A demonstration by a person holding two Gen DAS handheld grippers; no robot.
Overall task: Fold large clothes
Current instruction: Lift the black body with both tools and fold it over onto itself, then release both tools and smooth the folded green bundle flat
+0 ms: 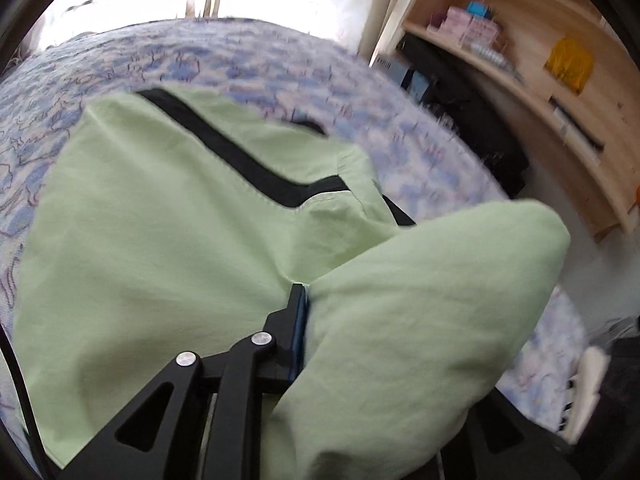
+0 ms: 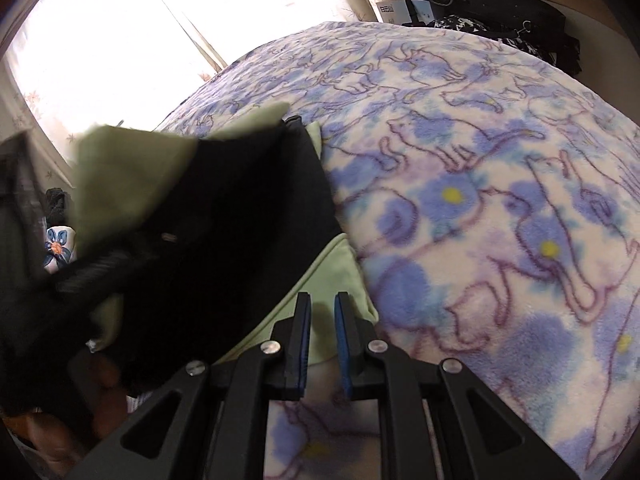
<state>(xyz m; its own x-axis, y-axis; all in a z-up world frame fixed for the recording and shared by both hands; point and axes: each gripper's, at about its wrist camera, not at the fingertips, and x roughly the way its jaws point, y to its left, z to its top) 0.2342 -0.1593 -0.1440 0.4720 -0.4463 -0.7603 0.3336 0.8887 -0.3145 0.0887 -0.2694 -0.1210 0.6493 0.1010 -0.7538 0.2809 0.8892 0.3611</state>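
A light green garment (image 1: 160,240) with black trim (image 1: 240,160) lies spread on a bed with a blue and purple floral blanket (image 1: 120,60). My left gripper (image 1: 306,300) is shut on a fold of the green cloth, which bulges up over its right finger. In the right wrist view the garment (image 2: 128,176) shows green with a black part (image 2: 240,240) at the left, lifted and blurred. My right gripper (image 2: 322,304) is open over the garment's green edge (image 2: 340,276), holding nothing.
A wooden shelf unit (image 1: 540,60) with boxes and a yellow packet stands right of the bed. Dark clothes and hangers (image 2: 500,36) lie at the bed's far side. A bright curtained window (image 2: 120,40) is behind. The blanket (image 2: 500,200) stretches to the right.
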